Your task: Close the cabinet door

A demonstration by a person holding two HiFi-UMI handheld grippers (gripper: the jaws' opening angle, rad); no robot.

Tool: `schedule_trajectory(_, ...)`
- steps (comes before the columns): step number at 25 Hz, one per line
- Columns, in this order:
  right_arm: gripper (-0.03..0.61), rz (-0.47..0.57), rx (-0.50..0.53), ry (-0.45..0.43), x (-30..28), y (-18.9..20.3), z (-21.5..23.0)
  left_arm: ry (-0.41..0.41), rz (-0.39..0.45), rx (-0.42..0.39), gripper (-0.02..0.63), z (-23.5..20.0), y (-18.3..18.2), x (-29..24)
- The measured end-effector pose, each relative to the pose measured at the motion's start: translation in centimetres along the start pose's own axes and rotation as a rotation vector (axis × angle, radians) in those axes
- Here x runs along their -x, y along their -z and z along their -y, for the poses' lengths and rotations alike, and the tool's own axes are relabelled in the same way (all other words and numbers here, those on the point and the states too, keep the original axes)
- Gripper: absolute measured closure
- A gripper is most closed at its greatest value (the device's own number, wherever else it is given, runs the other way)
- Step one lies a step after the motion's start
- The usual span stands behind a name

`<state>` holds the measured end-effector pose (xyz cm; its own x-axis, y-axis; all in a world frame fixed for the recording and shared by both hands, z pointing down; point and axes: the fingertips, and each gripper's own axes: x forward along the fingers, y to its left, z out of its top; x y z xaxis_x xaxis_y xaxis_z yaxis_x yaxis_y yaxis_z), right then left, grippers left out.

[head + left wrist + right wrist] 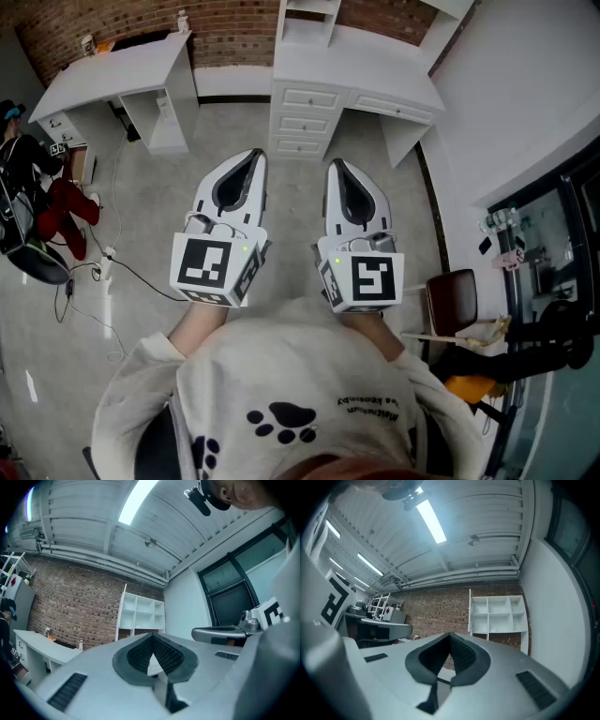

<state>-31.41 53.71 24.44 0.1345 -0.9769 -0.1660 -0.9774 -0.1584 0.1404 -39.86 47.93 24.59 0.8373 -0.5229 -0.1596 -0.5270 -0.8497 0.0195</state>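
Left tongs (152,637) and right tongs (450,634) clenched empty; only gripper views show ceiling light (431,522).

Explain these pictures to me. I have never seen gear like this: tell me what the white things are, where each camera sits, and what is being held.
There is no robot here: a person holds a hand-held claw in each hand. The head view looks down from a camera on the person's head and shows the left claw and the right claw, each with a marker cube at its back. The other two pictures come from cameras riding on the claws. They look along the jaws toward a brick wall and a white shelf unit. Both claws are shut, tips together, and hold nothing. Ahead stand a white desk with drawers and a second white desk. Neither claw touches any furniture.
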Motion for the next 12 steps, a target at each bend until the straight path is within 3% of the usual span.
schedule_trajectory(7,0.569,0.003,-0.009,-0.019,0.4,1.1,1.9,-0.021,-0.01,-0.013,0.604,1.9,1.0,-0.9)
schedule_trajectory(12,0.569,0.0,-0.071,-0.041,-0.3,2.8,2.4,-0.029,-0.027,-0.021,0.604,2.1,2.3,-1.4)
